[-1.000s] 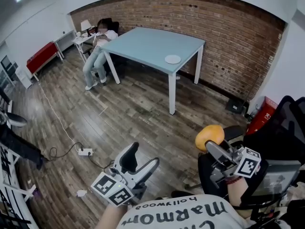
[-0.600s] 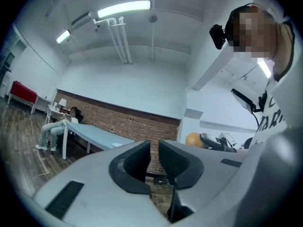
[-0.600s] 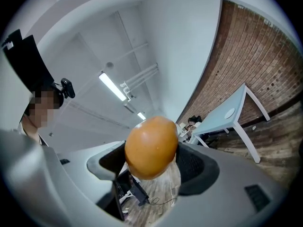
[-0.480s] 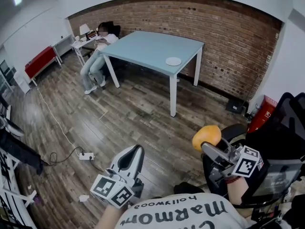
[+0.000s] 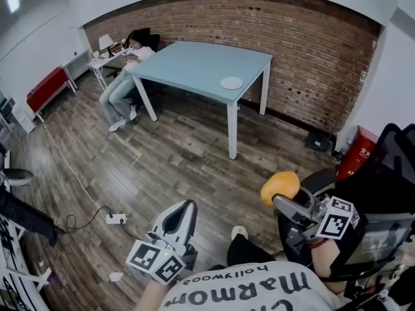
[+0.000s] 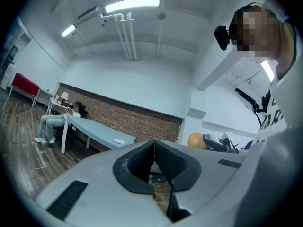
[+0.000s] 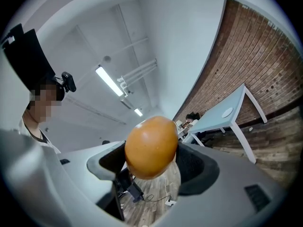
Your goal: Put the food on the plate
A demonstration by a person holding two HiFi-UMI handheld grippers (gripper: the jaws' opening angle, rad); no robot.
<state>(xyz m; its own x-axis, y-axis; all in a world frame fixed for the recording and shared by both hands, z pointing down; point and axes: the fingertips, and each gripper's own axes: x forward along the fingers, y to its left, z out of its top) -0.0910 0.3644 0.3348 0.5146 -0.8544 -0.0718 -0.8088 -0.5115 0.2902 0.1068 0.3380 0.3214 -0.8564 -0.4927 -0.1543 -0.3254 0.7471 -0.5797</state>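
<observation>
My right gripper (image 5: 280,193) is shut on a round orange bun-like food item (image 5: 280,185), held up at the lower right of the head view; in the right gripper view the food (image 7: 151,146) fills the gap between the pads. The left gripper (image 5: 176,216) is shut with nothing between its jaws, low in the middle; its own view shows the pads (image 6: 154,161) pressed together. A small white plate (image 5: 231,82) lies near the right corner of the light blue table (image 5: 194,63), far across the room, also seen as the plate (image 6: 119,141) and the plate (image 7: 228,112).
A person (image 5: 123,83) sits on a chair at the table's far left end. A brick wall (image 5: 305,57) runs behind the table. A power strip with cable (image 5: 115,218) lies on the wooden floor. A black office chair (image 5: 382,193) stands close on the right.
The left gripper's jaws went from wide open to shut, with nothing in them. The view has shifted slightly; the right gripper still holds the food at about the same place.
</observation>
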